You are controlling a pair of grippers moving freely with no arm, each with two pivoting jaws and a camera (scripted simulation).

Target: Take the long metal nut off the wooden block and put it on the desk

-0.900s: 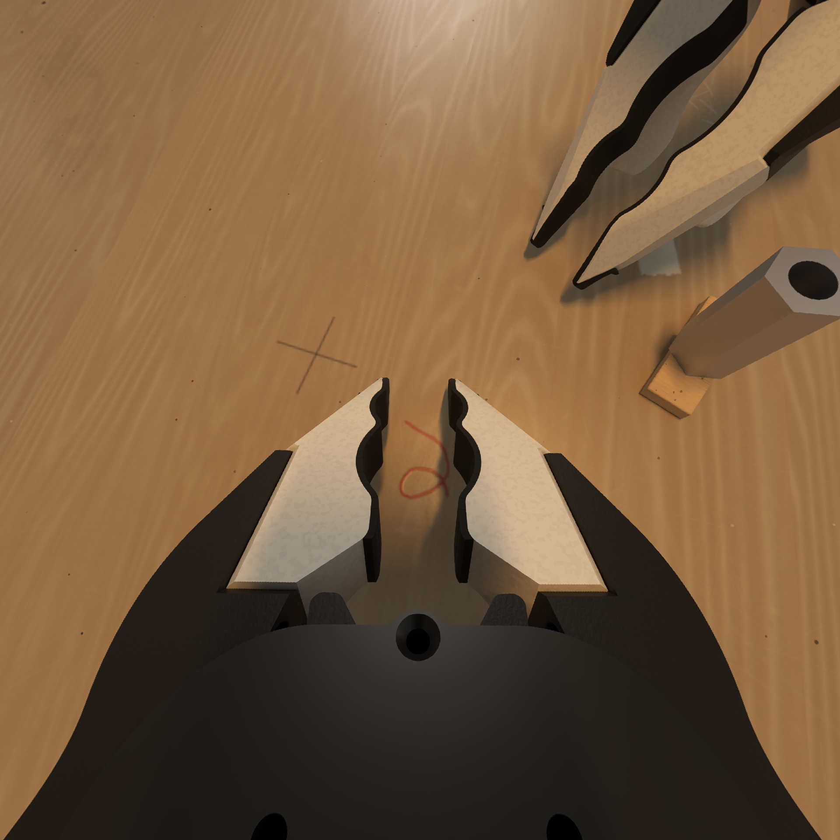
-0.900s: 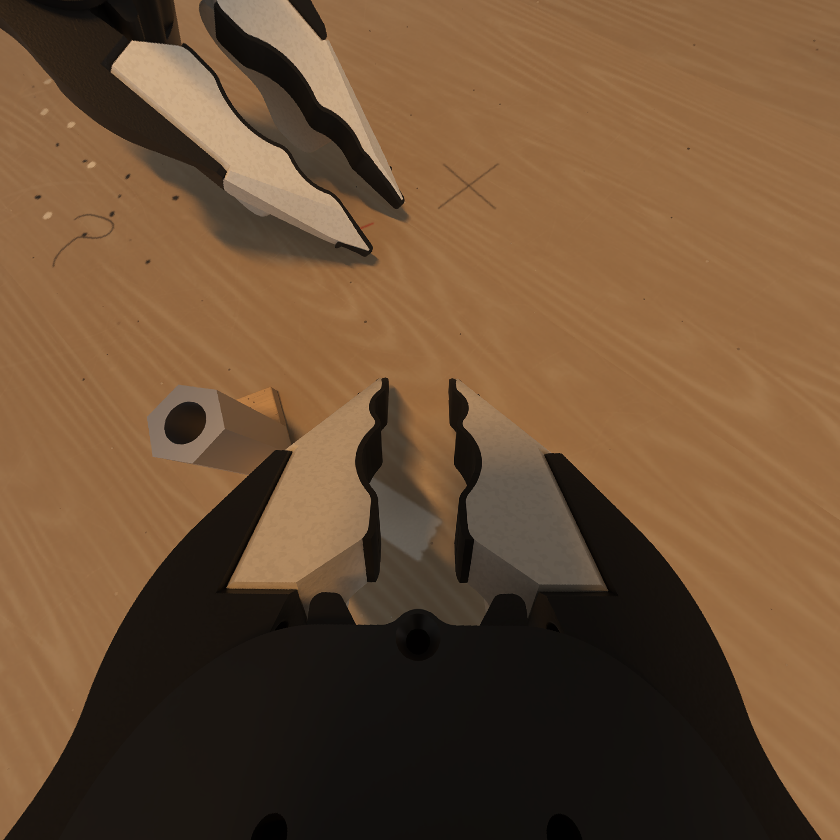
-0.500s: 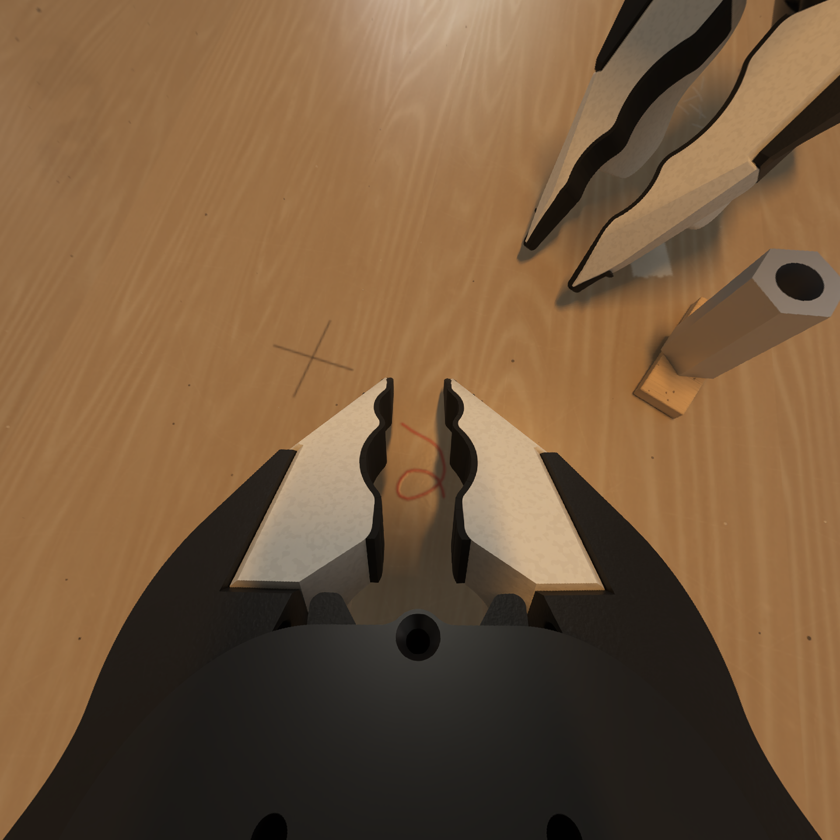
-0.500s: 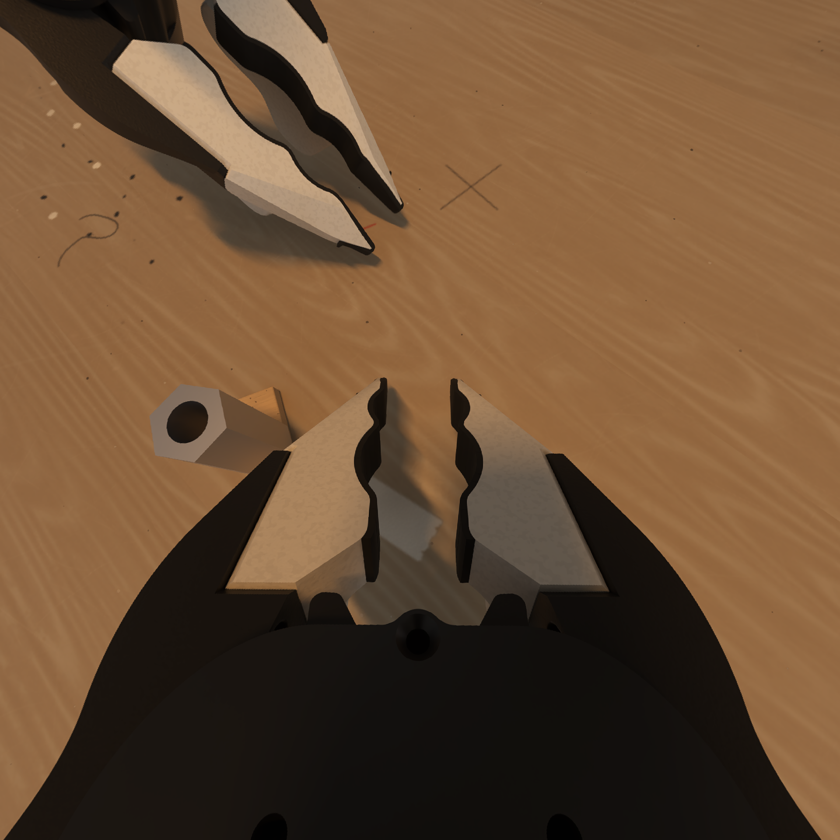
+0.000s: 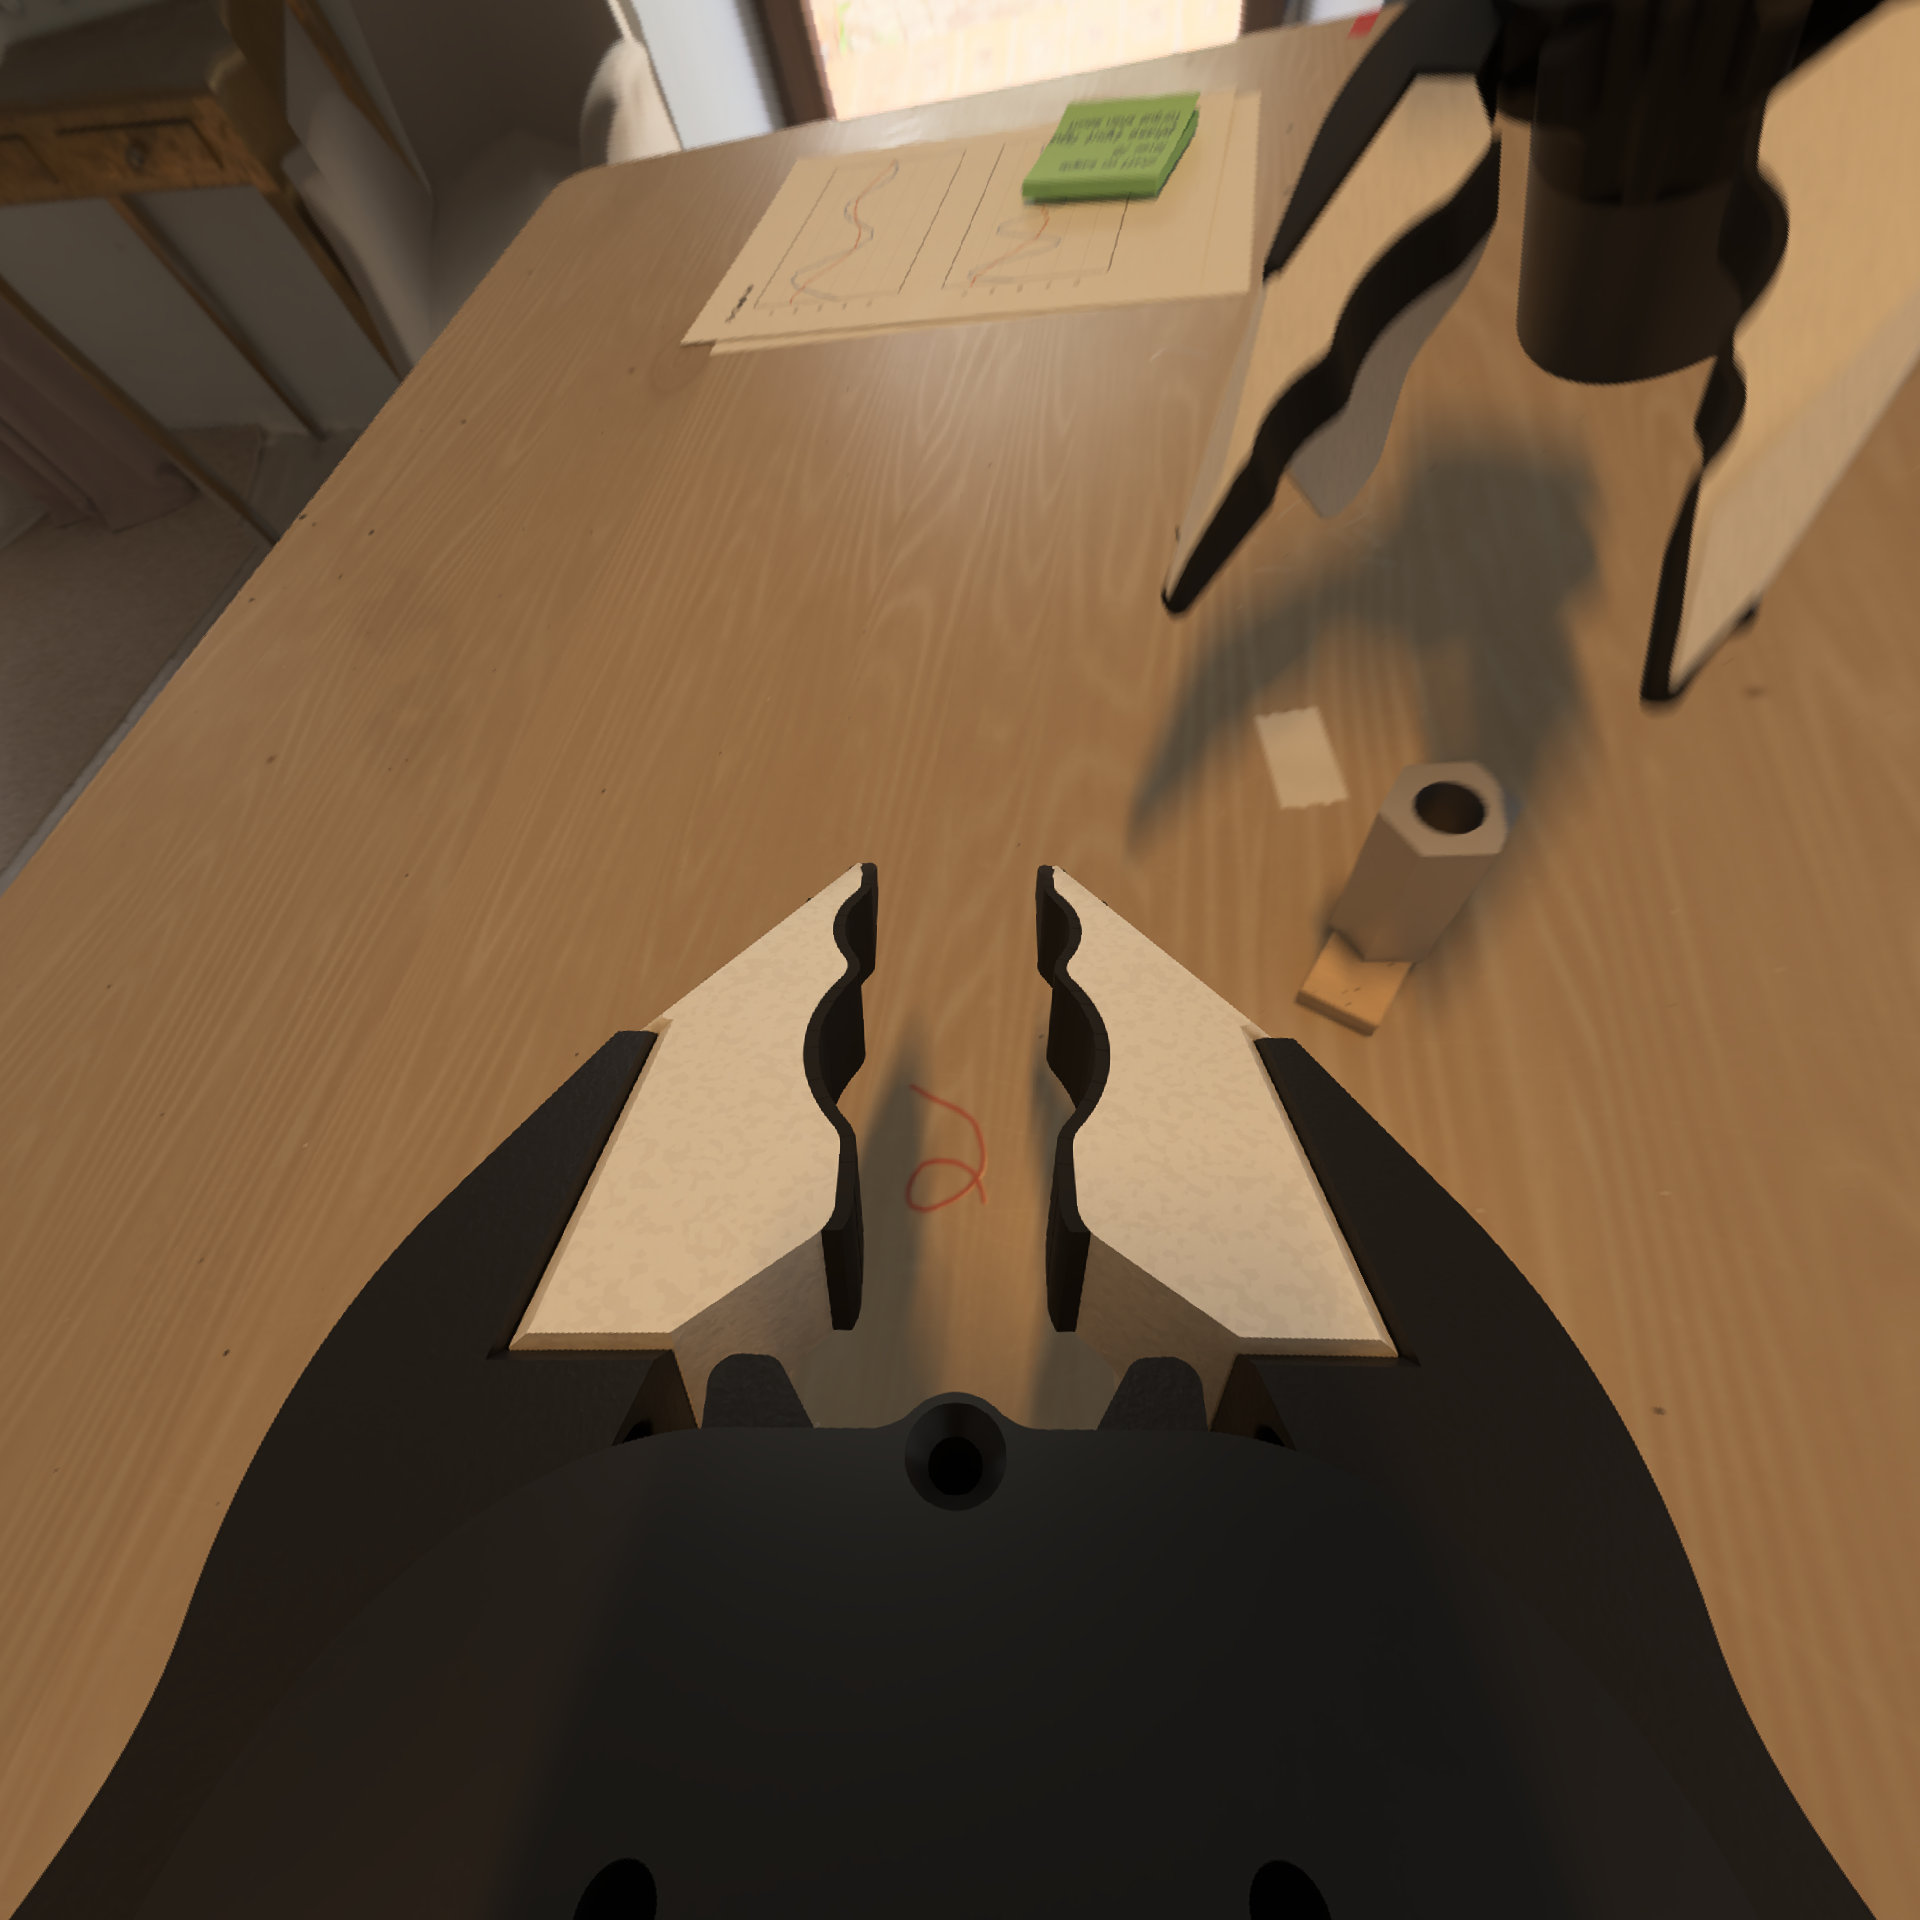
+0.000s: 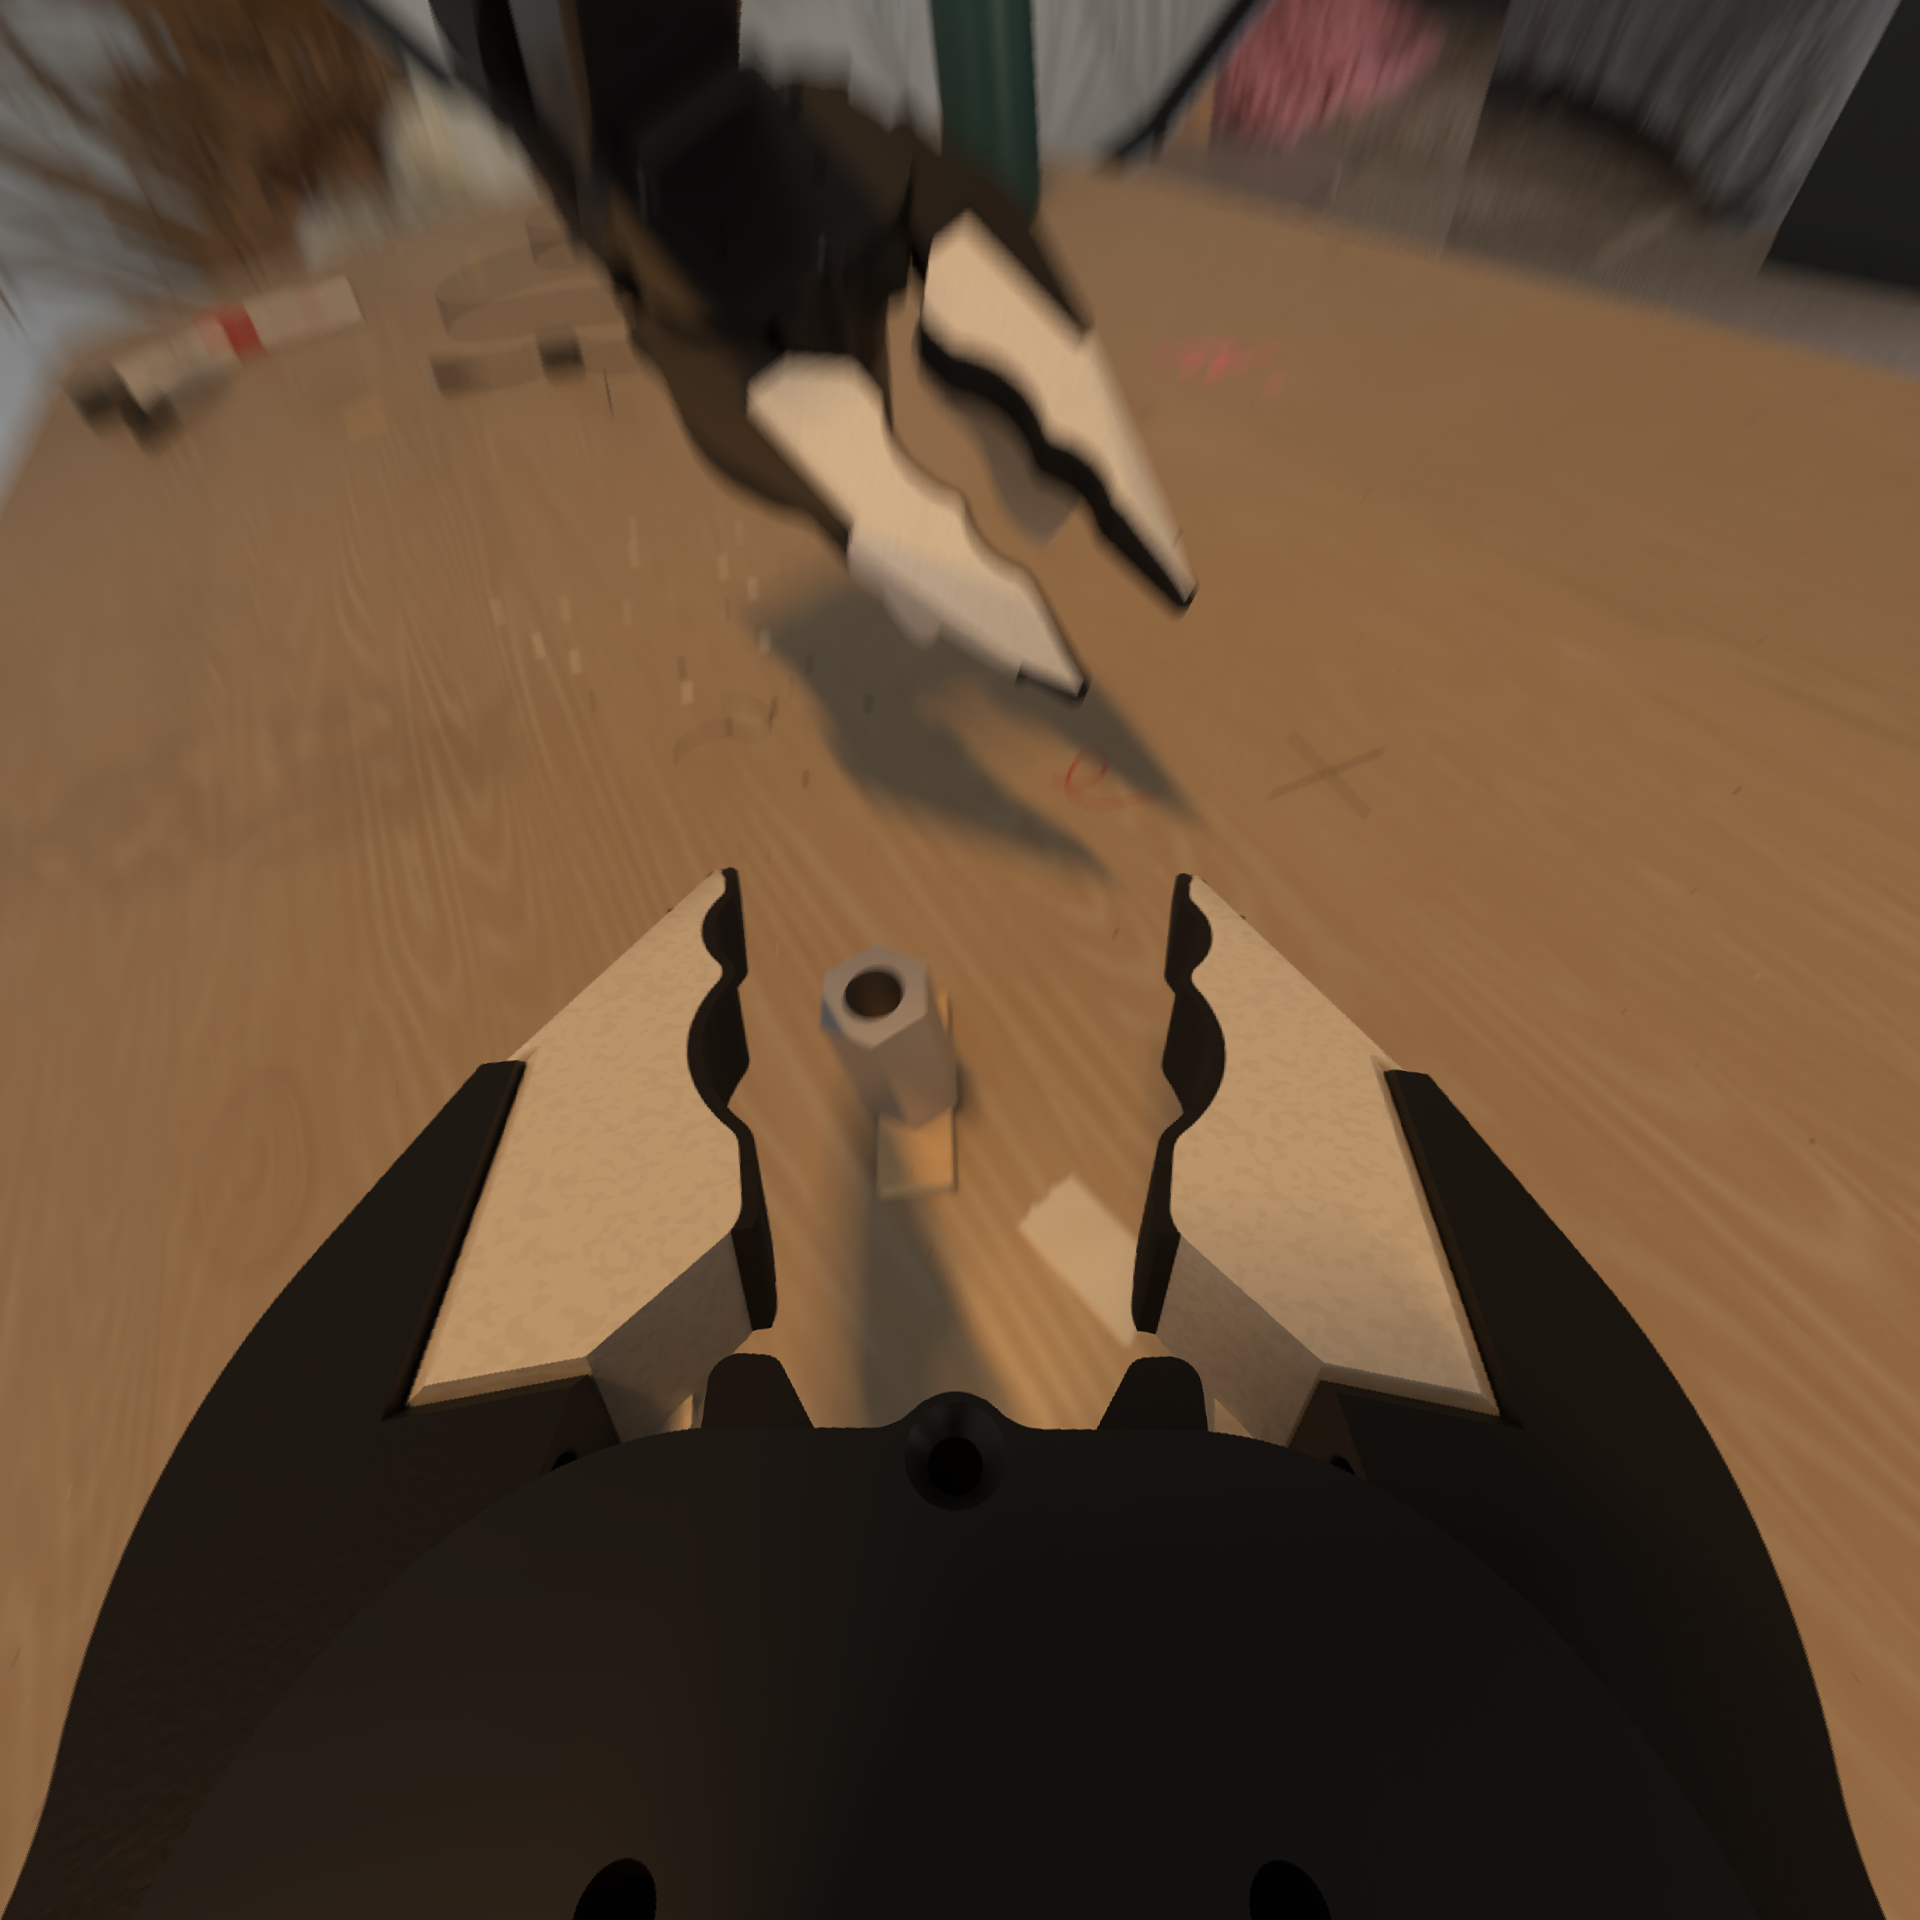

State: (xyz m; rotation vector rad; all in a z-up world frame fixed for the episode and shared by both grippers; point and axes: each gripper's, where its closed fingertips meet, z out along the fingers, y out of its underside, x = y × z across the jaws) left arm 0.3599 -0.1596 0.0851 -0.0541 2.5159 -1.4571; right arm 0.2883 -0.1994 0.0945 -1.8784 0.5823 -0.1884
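Note:
The long grey hexagonal metal nut [image 5: 1429, 873] stands upright on a small flat wooden block [image 5: 1351, 992] on the desk. My right gripper [image 6: 954, 878] is wide open and hovers above it. In the right wrist view the nut [image 6: 894, 1039] and the block [image 6: 914, 1153] show between its fingers, lower down and untouched. In the left wrist view the right gripper [image 5: 1413, 644] hangs above and behind the nut. My left gripper [image 5: 956, 873] is empty with a narrow gap between its jaws, left of the nut, above a red scribble [image 5: 945, 1153]. It also shows in the right wrist view [image 6: 1130, 642], beyond the nut.
A white strip of tape [image 5: 1299, 753] lies on the desk just behind the nut. A sheet of paper [image 5: 987, 218] with a green pad [image 5: 1112, 145] lies at the far end. The desk's left edge [image 5: 260, 582] drops to the floor. The right wrist view is motion-blurred.
Both grippers have risen from the desk and tilted up. The right gripper has opened wide and swung so the nut lies between its fingers. The left gripper's gap has widened slightly.

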